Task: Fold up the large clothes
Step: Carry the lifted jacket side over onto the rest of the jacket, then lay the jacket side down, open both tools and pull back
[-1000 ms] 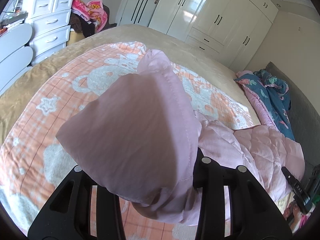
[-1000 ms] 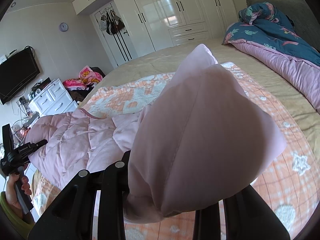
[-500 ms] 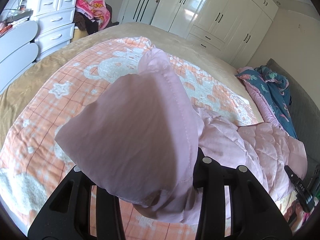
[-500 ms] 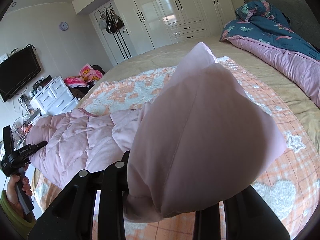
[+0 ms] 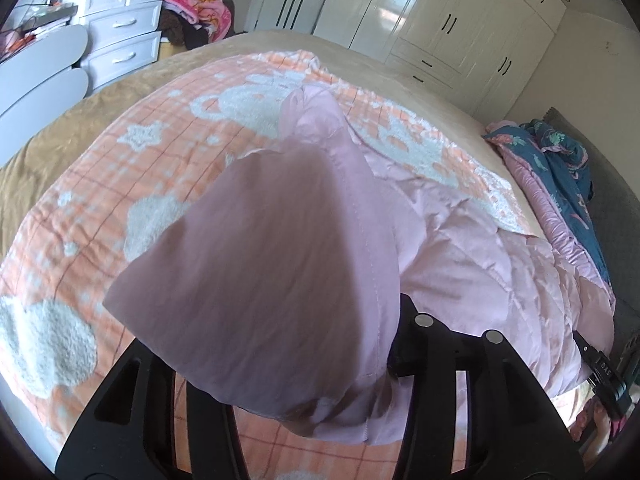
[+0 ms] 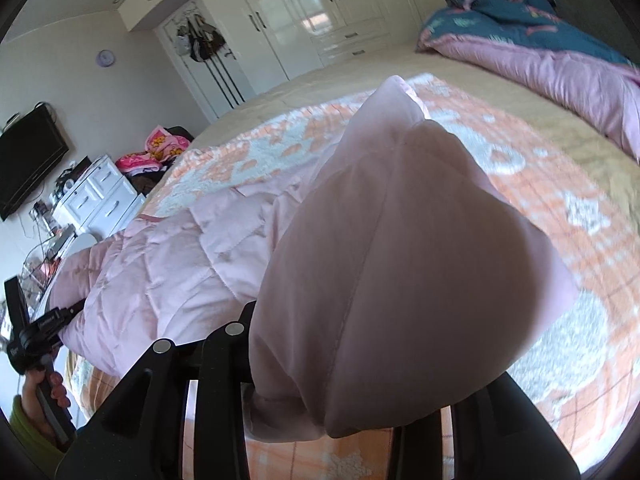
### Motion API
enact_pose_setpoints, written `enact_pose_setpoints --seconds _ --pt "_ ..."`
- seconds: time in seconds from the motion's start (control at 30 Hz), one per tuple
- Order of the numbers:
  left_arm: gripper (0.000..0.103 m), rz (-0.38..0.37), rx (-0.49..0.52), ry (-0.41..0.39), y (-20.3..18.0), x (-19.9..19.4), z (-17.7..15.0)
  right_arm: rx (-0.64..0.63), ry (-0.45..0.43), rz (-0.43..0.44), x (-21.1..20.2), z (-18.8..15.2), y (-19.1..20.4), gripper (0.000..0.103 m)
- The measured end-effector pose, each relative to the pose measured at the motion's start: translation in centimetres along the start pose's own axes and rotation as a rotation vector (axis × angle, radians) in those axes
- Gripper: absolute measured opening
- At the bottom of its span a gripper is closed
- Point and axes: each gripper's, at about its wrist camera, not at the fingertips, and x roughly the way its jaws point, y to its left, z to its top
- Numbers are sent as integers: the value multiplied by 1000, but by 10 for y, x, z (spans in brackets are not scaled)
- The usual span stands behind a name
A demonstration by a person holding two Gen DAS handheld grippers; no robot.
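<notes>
A pale pink quilted jacket (image 5: 500, 264) lies spread across the peach and white blanket (image 5: 100, 208) on the bed. My left gripper (image 5: 304, 320) has a smooth pink fold of it bunched between its black fingers (image 5: 440, 360). The jaws are opening with the cloth still filling the gap. My right gripper (image 6: 340, 340) has another fold of the jacket (image 6: 168, 264) between its fingers (image 6: 180, 380). Its jaws are opening too, and cloth hides the tips. In the right wrist view a hand (image 6: 40, 392) holds the other gripper's handle at the jacket's far edge.
A blue and pink duvet (image 6: 540, 48) is heaped at the head of the bed. White wardrobes (image 5: 440, 28) line the far wall. A white dresser (image 5: 120, 28) stands beside the bed, with a pile of clothes (image 5: 200, 4) next to it. A TV (image 6: 28, 164) hangs on the wall.
Both grippers have sunk toward the bed with their folds of jacket, and the blanket looks nearer. The right wrist view has tilted a little.
</notes>
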Motion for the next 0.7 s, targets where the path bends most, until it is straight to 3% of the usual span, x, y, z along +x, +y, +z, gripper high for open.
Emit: enact_pose_setpoints --seconds 0.5,0.57,0.7 --pt "52 41 -18 11 10 14 -24 191 115 -31 20 -20 -29 58" --pt "52 40 -24 13 11 14 -24 198 120 -52 16 -22 -28 71" --pt "53 40 -26 16 11 13 -25 201 108 -62 5 -28 -27 81"
